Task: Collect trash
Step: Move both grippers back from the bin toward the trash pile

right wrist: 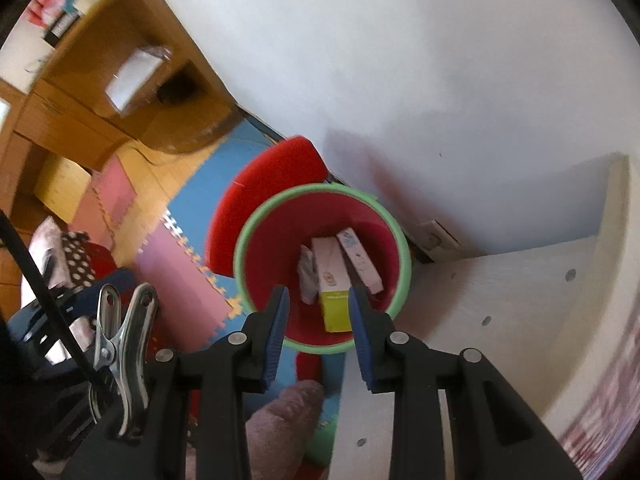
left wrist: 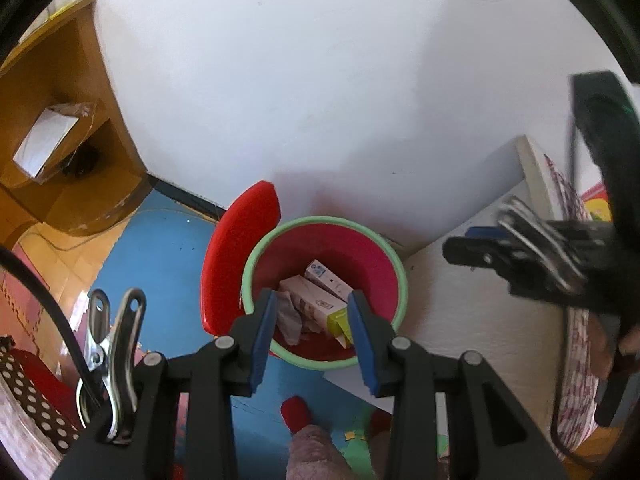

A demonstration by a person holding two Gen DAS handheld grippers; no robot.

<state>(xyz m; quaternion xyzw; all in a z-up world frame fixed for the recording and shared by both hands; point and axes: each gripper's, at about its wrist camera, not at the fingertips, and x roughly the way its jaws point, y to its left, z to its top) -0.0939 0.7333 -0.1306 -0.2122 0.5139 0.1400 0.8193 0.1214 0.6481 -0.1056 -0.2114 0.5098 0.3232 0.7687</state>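
Two empty, half-open grippers, left gripper [left wrist: 312, 314] and right gripper [right wrist: 319, 311], hovered over the red bin [right wrist: 394, 248] of cartons [right wrist: 334, 280]; any knock against its near rim risked tipping it.

trash: red bin [right wrist: 256, 280], green rim, lid flipped open | inside bin: pink carton with yellow end [right wrist: 334, 288], white-blue carton [right wrist: 360, 260] beside it, crumpled wrapper [right wrist: 306, 276] on the other side | all lying tilted at bin bottom

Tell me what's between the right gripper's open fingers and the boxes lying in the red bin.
Nothing: in the right wrist view the right gripper hangs open above the bin, with only air down to the boxes.
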